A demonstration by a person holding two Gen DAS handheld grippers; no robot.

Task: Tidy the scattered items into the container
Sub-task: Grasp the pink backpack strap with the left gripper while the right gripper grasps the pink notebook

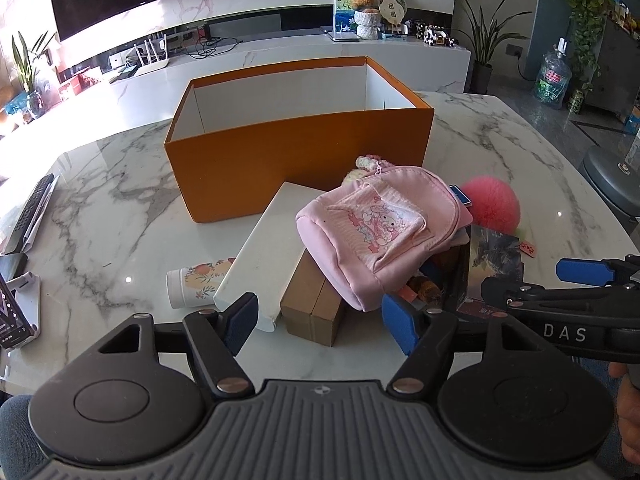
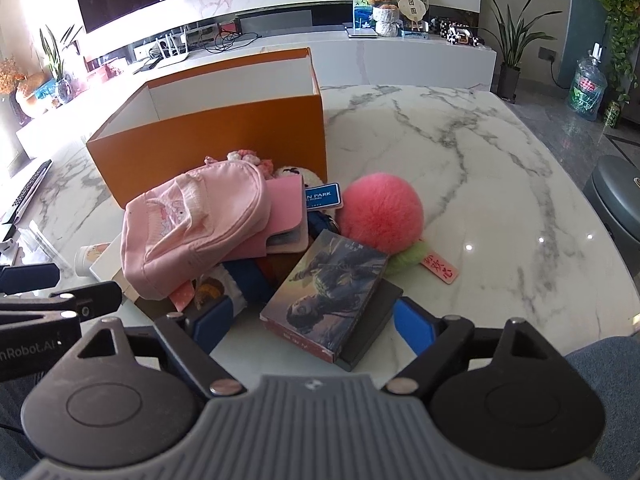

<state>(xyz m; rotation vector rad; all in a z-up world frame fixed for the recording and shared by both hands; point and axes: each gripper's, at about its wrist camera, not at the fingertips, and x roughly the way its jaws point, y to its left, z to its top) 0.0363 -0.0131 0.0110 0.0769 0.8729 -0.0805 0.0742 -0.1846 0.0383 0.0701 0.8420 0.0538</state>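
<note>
Still untidied: pile sits in front of the orange box

Nearly everything lies heaped on the marble table (image 2: 480, 168) just in front of the orange box (image 1: 296, 160), whose visible white inside walls are bare.

Left view only: a white flat box (image 1: 264, 248) leaning toward the orange box, a brown carton (image 1: 312, 312) under the pink backpack (image 1: 380, 236), a flowered cup (image 1: 196, 284) on its side left of the pile, and a remote (image 1: 32, 212) far left of the orange box.

Right view only: the picture-cover box (image 2: 332, 292) seen whole, resting on a dark slab; a pink wallet (image 2: 284, 216) behind the backpack; a blue card (image 2: 322, 196); the red tag beside the pink pompom (image 2: 380, 212).

Left gripper (image 1: 320, 320): jaws spread, nothing between the pads, hovering over the near edge of the pile. Right gripper (image 2: 312, 320): jaws spread either side of the picture-cover box's near end, not pressing it.

Hard to make out: the small things under the backpack, and the box floor, hidden by its near wall.
</note>
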